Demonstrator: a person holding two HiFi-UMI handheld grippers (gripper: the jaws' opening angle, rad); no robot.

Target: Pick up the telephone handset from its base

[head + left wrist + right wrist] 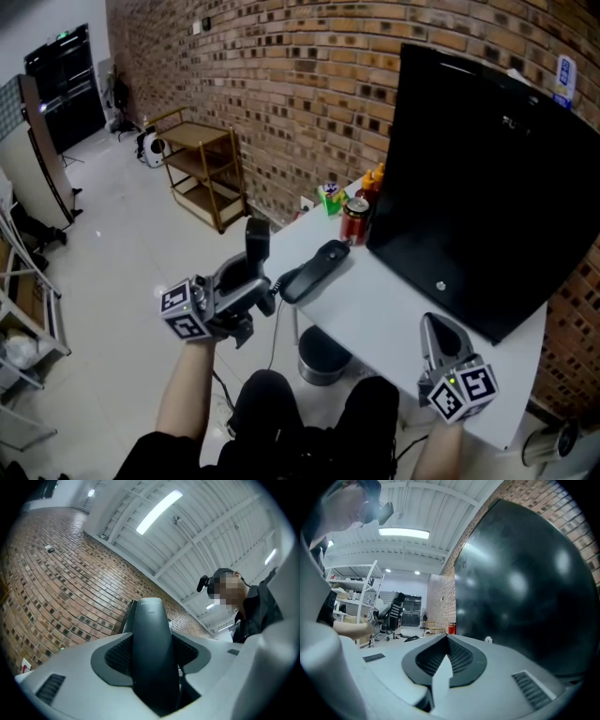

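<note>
Beyond the table's [380, 314] left edge, my left gripper [251, 286] clamps the telephone handset [257, 240] upright, apart from its base [317, 270]; my right gripper [438, 330] rests closed, empty.

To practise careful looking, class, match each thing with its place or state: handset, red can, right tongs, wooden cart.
Things:
1. handset
2. red can
3. right tongs
4. wooden cart

Places or states:
A. on the floor by the brick wall
B. closed and empty, over the desk
C. gripped in the left tongs, off the phone base
D. standing on the desk beside the monitor

Pairs: 1-C, 2-D, 3-B, 4-A
</note>
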